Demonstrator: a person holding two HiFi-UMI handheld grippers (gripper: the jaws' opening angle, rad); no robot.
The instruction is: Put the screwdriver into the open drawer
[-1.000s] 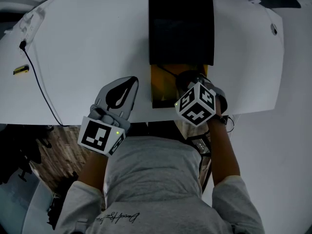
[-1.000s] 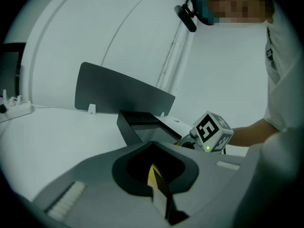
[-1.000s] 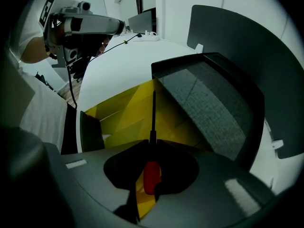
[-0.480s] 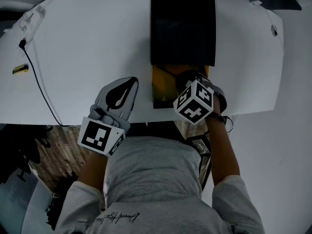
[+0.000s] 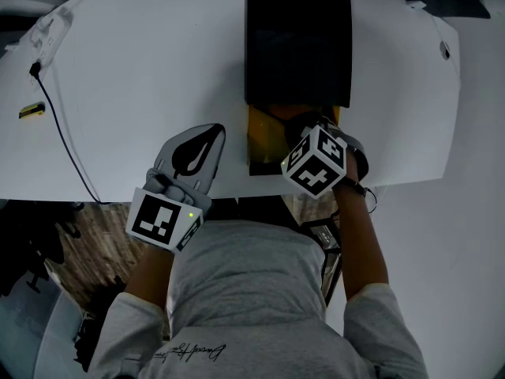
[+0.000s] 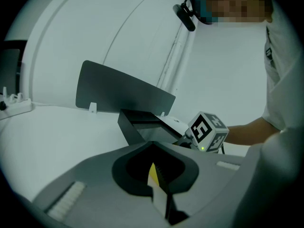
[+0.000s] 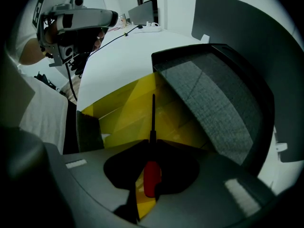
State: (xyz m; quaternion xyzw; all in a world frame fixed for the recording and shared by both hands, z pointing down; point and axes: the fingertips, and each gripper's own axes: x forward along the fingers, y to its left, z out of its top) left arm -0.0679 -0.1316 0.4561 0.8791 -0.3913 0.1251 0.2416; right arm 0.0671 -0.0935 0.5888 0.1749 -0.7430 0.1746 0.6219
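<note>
A screwdriver [image 7: 152, 175] with a red handle and a thin black shaft is held in my right gripper [image 7: 153, 144], which is shut on the handle. The shaft points down into the open yellow drawer [image 7: 123, 103]. In the head view the right gripper [image 5: 304, 129] hangs over that drawer [image 5: 264, 140], which sticks out of a black cabinet [image 5: 297, 42] towards the table's front edge. The screwdriver itself is hidden there. My left gripper [image 5: 207, 133] rests on the white table [image 5: 134, 69] left of the drawer, jaws shut and empty [image 6: 151, 144].
A black cable [image 5: 63, 125] runs across the table's left side from a white power strip [image 5: 49, 34]. A small yellow item [image 5: 31, 111] lies at the far left. A grey panel [image 6: 121, 91] stands behind the cabinet. The table's front edge is right under both grippers.
The right gripper has tipped slightly over the drawer, still holding the screwdriver. The left gripper has stayed put.
</note>
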